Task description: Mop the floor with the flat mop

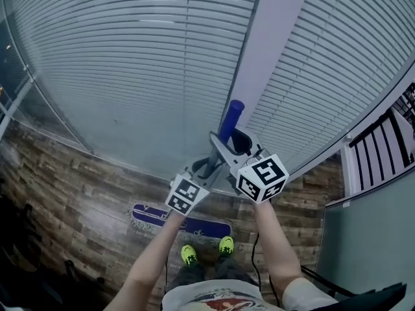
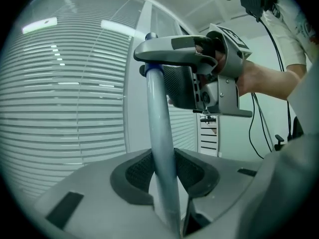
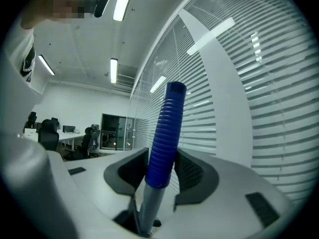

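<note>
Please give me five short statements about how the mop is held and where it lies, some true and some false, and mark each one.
1. The left tongs are closed on the grey mop handle. True.
2. The right tongs hold nothing. False: they are closed on the blue grip at the handle's top end.
3. The mop head lies on the wooden floor, just ahead of the person's shoes. True.
4. The mop head is red. False: it is bluish purple.
5. The right tongs hold the handle lower down than the left tongs. False: they hold it higher up.
</note>
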